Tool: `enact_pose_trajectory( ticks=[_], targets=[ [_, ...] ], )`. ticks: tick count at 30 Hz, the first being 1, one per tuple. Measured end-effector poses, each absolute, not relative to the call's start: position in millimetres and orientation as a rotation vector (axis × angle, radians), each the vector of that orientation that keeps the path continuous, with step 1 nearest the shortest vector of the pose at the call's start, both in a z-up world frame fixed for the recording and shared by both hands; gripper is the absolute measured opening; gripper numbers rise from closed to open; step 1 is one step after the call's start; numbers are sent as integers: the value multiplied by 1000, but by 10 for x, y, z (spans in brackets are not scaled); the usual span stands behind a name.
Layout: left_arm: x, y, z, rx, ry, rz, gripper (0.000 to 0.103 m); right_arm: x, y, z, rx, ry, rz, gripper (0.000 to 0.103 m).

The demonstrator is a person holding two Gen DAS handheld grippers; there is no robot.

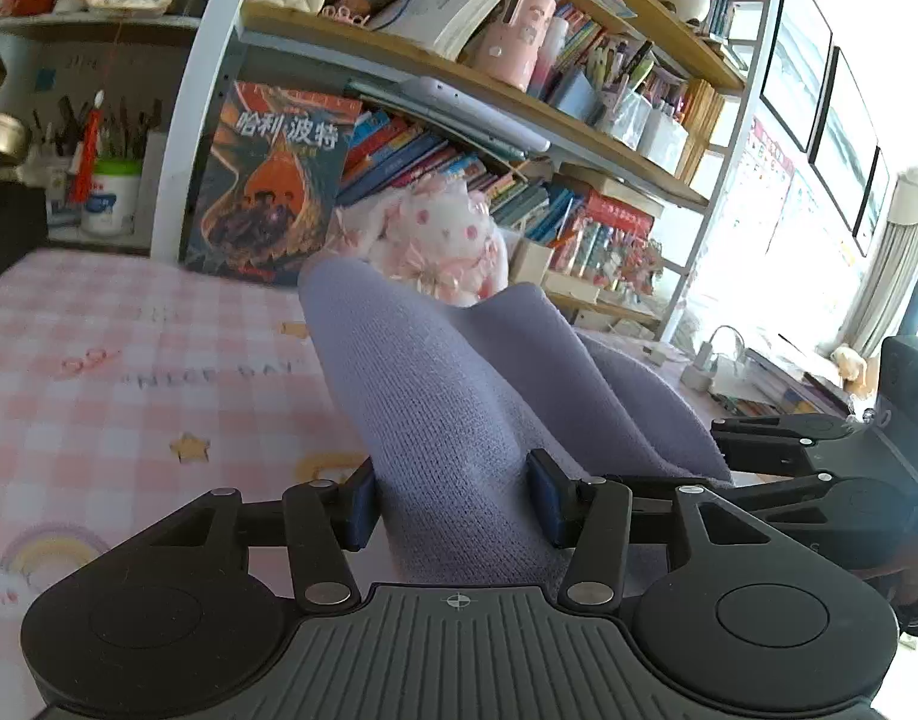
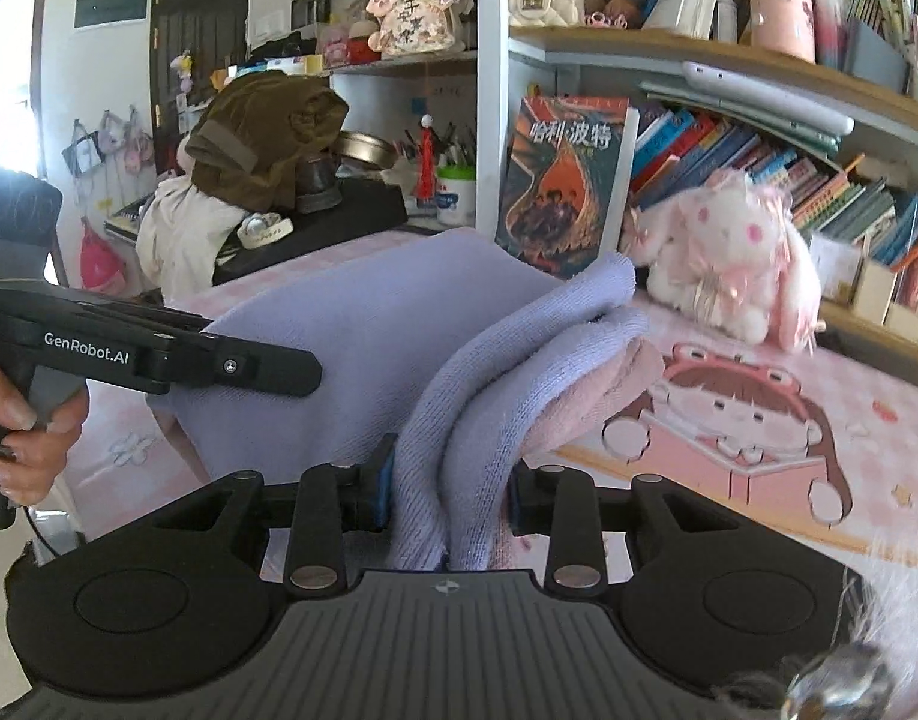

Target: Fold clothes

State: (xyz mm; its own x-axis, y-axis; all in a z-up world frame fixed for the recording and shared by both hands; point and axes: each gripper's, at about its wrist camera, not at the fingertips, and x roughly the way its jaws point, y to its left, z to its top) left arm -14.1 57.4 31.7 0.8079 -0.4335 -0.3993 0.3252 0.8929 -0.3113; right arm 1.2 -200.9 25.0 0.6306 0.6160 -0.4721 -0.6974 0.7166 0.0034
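Note:
A lilac knit garment point(image 1: 459, 396) hangs lifted between both grippers above a pink checked table cover point(image 1: 111, 360). My left gripper point(image 1: 453, 507) is shut on a thick fold of the garment, which rises away from it. My right gripper point(image 2: 450, 495) is shut on a bunched edge of the same garment point(image 2: 363, 324), with a pinkish inner layer point(image 2: 597, 384) showing. The left gripper also shows in the right wrist view point(image 2: 261, 366) at the garment's left side, and the right gripper shows in the left wrist view point(image 1: 819, 468) at the right.
A white and pink plush rabbit point(image 2: 723, 252) sits at the back of the table in front of a bookshelf point(image 2: 759, 138). A large book point(image 2: 564, 180) leans upright beside it. A brown bag point(image 2: 261, 138) on a black stand is at the far left. The cover shows a cartoon girl print point(image 2: 735, 420).

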Motion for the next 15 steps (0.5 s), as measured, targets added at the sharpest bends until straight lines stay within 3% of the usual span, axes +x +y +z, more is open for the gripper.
enact_pose_trajectory(
  ticks=[15],
  targets=[
    [492,717,364,-254,443,-387,49,634,-1819,356,-224,371,745,30]
  ],
)
